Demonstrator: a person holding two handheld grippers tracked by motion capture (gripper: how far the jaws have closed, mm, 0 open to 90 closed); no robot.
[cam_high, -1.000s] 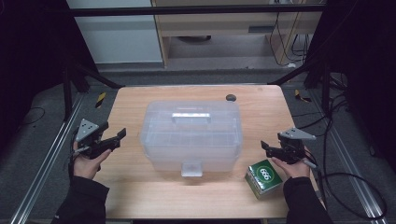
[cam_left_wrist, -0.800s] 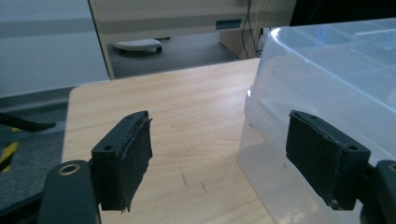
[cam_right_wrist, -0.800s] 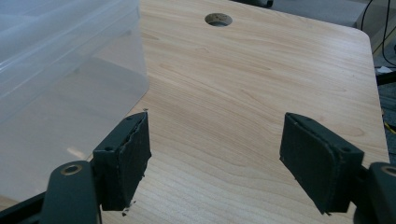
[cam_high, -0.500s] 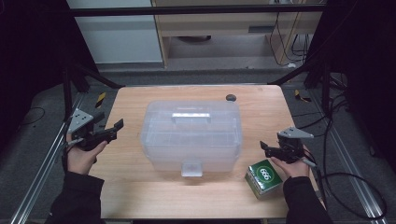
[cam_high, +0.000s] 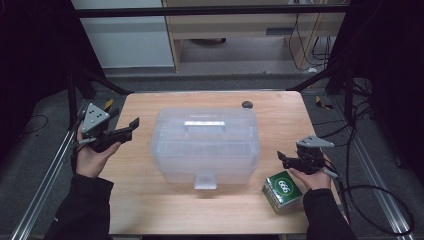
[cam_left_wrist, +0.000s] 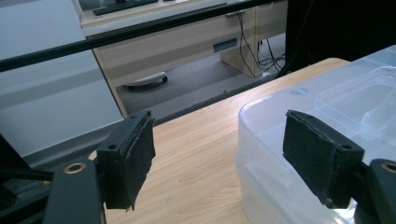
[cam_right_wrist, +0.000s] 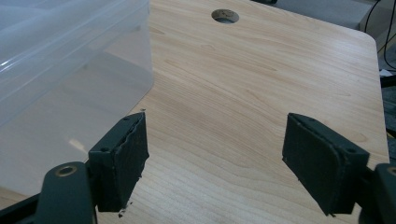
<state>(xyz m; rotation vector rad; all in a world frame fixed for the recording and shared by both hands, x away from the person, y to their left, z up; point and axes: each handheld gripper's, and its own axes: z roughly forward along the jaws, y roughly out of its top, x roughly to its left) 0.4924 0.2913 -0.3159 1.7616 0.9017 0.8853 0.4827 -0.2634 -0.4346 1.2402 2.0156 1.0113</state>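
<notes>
Light wood table (cam_high: 165, 210), cable hole (cam_high: 246, 104) at upper right; grey floor, dark frame around. Clear lidded storage bin (cam_high: 205, 145) mid-frame. Left gripper (cam_high: 127, 128) and right gripper (cam_high: 281, 158) flank it, jaws apart, empty. Green box (cam_high: 283, 190) lower right.

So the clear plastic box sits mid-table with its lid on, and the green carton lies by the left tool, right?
Not quite: the high view shows the green carton by the right tool, not the left. The clear plastic box does sit mid-table, lid on.
</notes>
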